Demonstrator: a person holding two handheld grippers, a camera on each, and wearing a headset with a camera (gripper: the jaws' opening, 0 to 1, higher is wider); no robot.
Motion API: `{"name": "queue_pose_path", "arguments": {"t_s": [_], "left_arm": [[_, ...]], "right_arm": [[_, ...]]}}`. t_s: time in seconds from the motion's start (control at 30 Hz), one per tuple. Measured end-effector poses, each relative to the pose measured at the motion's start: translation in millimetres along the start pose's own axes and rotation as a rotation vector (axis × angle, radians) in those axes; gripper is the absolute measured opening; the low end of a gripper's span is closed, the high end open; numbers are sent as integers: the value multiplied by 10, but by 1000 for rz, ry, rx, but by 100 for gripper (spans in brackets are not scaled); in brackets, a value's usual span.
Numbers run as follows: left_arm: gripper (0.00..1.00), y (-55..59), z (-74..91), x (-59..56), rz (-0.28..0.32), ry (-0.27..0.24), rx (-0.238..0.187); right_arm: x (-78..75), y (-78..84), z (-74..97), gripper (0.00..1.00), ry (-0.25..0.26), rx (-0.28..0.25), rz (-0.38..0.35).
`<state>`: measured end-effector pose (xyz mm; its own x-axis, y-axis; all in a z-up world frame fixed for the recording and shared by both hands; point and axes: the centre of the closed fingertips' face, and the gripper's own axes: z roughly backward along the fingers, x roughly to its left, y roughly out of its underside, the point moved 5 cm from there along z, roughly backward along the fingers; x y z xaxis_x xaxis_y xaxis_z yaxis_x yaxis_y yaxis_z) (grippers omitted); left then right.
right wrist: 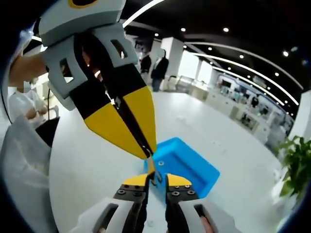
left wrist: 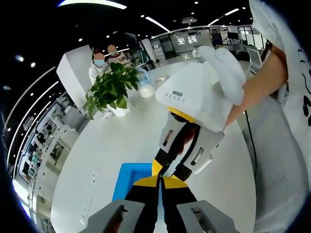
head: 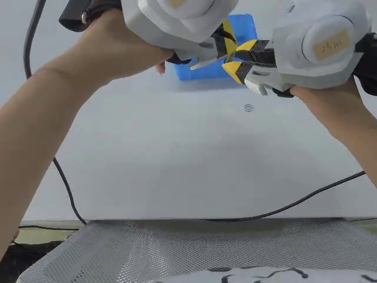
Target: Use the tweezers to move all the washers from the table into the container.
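Grippers: two. The left gripper (left wrist: 159,183) and the right gripper (right wrist: 155,180) meet tip to tip, each held in a hand.
Left jaws: pressed together. In the right gripper view a slim metal end of the tweezers (right wrist: 151,166) sticks out from between their yellow tips.
Right jaws: nearly closed, with a narrow gap between the yellow tips. The tweezers' end reaches into that gap, but I cannot tell whether the jaws pinch it.
Tweezers: one pair, spanning the short space between the two sets of jaw tips. Most of its length is hidden inside the left jaws.
Washers: two seen. One washer (head: 248,108) lies on the bare counter (head: 177,165), apart from both sets of jaws and on the near side of the right jaws in the head view. A small ring that looks like a second washer (right wrist: 161,163) lies inside the container, just past the right jaw tips.
Container: one blue container (head: 244,26), open-topped, directly behind and under the meeting jaw tips.
Cables: two black cables (head: 306,197) on the counter, well apart from the jaws, on the person's side.
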<state>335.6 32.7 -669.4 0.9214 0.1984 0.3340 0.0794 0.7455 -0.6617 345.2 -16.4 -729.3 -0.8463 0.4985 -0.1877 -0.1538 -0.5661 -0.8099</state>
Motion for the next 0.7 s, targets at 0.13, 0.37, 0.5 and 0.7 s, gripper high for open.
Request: {"name": "queue_pose_path", "arguments": {"t_s": [0.13,0.37,0.5,0.7], "left_arm": [[0,-25,-77,-18,-11,38,-15],[0,-35,-221,-35,-18,73,-15],[0,-19,-317,-85,-19,95,-11],[0,9,-387,-192,-4,130,0]], "right_arm": [[37,44,41,6,-6,8,2],[44,199,110,6,-1,31,-30],[51,307,129,6,-4,40,-61],[95,442,104,6,-10,70,-78]]}}
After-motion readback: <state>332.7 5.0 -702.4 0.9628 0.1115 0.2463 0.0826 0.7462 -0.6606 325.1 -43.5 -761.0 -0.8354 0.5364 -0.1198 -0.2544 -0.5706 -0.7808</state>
